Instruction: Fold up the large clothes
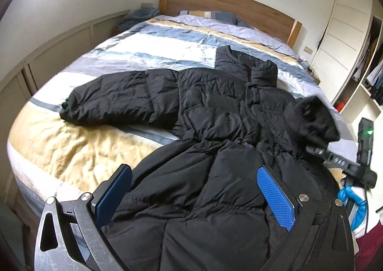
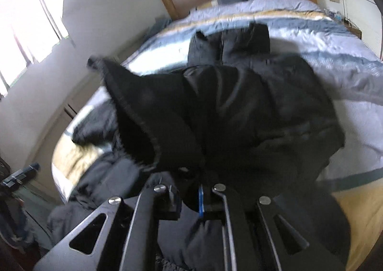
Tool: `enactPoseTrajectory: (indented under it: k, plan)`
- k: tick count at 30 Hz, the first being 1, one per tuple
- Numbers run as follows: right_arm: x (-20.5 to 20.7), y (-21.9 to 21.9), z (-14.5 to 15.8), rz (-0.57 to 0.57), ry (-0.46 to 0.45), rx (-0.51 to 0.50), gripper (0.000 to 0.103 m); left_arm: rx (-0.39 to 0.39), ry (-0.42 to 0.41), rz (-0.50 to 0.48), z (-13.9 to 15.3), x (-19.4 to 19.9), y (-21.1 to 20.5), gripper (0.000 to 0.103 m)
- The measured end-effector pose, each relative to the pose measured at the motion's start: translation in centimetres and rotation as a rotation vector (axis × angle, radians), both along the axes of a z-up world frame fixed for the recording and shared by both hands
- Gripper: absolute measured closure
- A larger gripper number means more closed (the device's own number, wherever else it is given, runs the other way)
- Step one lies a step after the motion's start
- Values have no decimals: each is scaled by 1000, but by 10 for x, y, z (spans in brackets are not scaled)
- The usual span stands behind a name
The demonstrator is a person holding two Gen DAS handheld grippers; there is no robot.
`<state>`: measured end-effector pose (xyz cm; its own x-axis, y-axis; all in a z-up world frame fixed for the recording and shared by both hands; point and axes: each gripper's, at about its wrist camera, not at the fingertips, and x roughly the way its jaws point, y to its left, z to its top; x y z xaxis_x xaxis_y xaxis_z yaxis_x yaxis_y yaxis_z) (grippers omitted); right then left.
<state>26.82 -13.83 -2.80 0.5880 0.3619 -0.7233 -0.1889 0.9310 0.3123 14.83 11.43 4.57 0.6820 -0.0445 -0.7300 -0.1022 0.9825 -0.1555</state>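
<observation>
A black puffer jacket [image 1: 215,112] lies spread on the bed, one sleeve [image 1: 112,100] stretched to the left, collar toward the headboard. My left gripper [image 1: 194,196] is open just above the jacket's lower body, empty. My right gripper [image 2: 191,189] is shut on the jacket's right sleeve [image 2: 191,112] near the cuff and holds it lifted off the bed; the cuff opening flares to the left. In the left wrist view the right gripper [image 1: 318,148] shows at the right with the raised sleeve end [image 1: 313,120].
The bed has a striped blue, white and yellow duvet [image 1: 71,141] and a wooden headboard [image 1: 227,5]. Low wall panelling [image 1: 47,53] runs along the left side. A wardrobe with shelves [image 1: 359,67] stands at the right.
</observation>
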Motion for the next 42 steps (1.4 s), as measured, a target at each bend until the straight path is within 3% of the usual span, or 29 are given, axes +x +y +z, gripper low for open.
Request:
enactPoseTrajectory:
  k: [6,8,13,22,28,35,42]
  plan:
    - [1,18,-30,12,53,-73,89,25,23,8,5,-3,-6,1]
    - [-1,21,-36,16,51,-77,84,38,38,13,6,-3,-10,1]
    - [-9,28,-40,73,28,-69,48,56,59,52,11,1,-18,1]
    - [-37,36,-20,202,-47,-65,45,61,122,135,11,15,-33,1]
    - [-65,20,7,250,-131,-70,45,113,154,123,7,30,-58,1]
    - [-64,-64,38,100,-187,-99,45,168,159,76,4,73,-91,1]
    - [-5,-132,41,-71,-175,-157,45,130,197,-7,-31,137,-145,1]
